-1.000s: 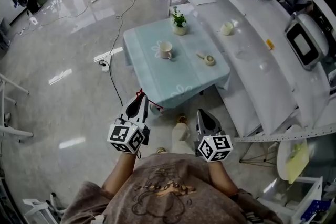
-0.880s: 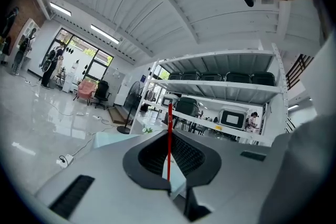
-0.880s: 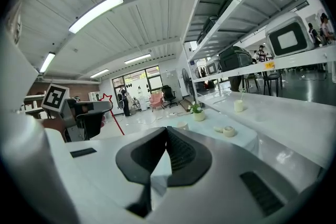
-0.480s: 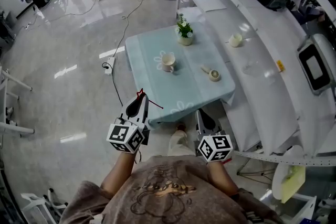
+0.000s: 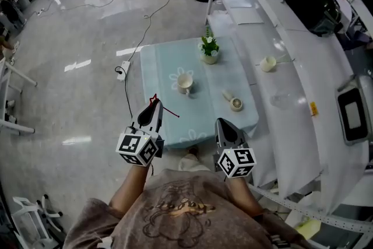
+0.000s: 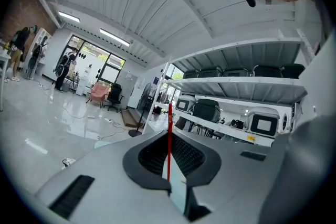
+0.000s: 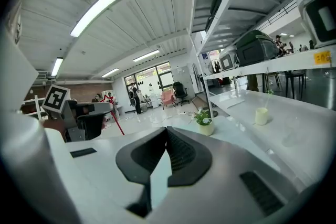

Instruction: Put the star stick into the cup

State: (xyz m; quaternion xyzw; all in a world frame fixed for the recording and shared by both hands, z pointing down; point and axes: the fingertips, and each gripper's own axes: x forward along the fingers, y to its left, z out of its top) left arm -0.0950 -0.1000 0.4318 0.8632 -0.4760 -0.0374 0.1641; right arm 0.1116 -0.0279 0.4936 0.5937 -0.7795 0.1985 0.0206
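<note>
Red stick [image 5: 168, 110] is clamped crosswise in the left tool [image 5: 152, 111]; the cup [image 5: 185, 83] stands at two o'clock from it on the desk [image 5: 166, 64] (right tool [image 5: 224, 124] pressed together, empty).

Star stick [image 6: 169, 139]: red throughout. Table [image 5: 160, 76]: covered in pale teal cloth, printed with white flowers. On the table, a cream cup [image 5: 185, 83] and a green plant [image 5: 208, 42] in a white pot are recorded. Left gripper [image 5: 152, 112] and right gripper [image 5: 224, 127]: grey bodies, cubes marked with black-and-white squares.
</note>
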